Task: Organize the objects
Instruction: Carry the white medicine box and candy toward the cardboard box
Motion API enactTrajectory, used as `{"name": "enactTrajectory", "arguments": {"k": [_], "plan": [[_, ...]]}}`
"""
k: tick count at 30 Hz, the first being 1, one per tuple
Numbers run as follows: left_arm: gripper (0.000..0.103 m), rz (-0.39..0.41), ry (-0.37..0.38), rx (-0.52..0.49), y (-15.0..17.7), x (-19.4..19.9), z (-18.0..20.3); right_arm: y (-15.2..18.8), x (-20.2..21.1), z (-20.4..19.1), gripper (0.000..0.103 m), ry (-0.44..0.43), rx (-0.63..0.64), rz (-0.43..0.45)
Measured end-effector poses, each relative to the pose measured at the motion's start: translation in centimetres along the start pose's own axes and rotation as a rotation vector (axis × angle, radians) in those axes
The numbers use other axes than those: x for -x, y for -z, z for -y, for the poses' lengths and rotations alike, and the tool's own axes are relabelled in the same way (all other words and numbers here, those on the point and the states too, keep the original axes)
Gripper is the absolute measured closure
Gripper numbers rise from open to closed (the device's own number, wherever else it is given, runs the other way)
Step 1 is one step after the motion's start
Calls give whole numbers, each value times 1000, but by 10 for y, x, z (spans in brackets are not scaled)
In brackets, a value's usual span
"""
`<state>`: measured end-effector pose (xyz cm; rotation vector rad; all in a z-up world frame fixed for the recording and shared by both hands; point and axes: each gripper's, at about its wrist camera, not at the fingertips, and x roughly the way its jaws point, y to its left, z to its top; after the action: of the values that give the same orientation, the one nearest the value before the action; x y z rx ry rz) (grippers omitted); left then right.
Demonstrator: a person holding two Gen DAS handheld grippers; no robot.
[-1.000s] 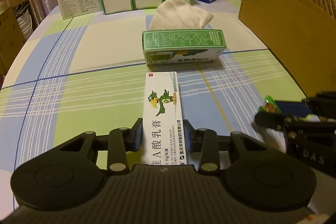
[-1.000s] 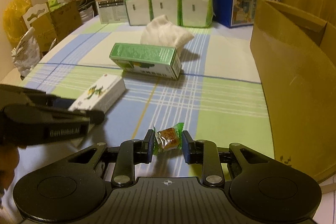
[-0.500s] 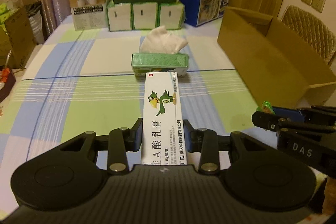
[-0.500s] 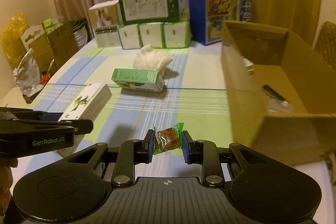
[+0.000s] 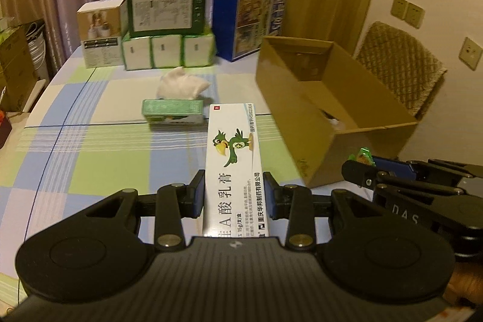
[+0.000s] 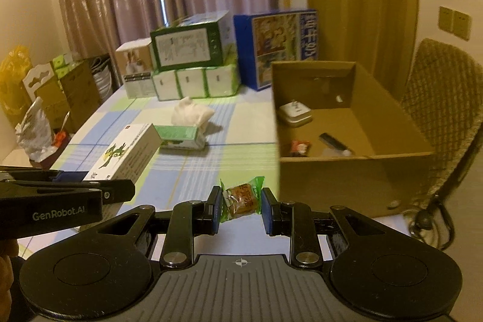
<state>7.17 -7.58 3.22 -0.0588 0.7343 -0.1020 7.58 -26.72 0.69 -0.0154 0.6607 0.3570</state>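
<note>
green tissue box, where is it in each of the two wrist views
Left wrist view: the green tissue box lies on the table at centre, just left of the far end of the white box held in the left gripper.
Right wrist view: the green tissue box sits left of centre, behind the white box.
Shared landmark: the open cardboard box, to the right of it in both.

Both grippers now sit higher above the worktop (image 5: pixel 90 159) than a second ago, the ointment box (image 5: pixel 234 165) and candy (image 6: pixel 241 198) lifted clear, and the cardboard box (image 6: pixel 356 171) interior has come into view.
</note>
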Motion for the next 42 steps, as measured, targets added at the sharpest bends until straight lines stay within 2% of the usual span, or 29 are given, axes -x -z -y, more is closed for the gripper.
{"name": "enactTrajectory", "arguments": {"k": [7,15,32,42], "plan": [[70,5,24,-29,2,12,25,2,25,15,79,23,-23,24],[70,4,47,-39,3,16,36,0,37,28,79,48,-45,43],[70,-3,133,-71,-13,4,75,-16,48,80,79,143,-106,62],[70,-14,166,-100,-18,-5,99,-18,53,100,79,166,-130,67]]}}
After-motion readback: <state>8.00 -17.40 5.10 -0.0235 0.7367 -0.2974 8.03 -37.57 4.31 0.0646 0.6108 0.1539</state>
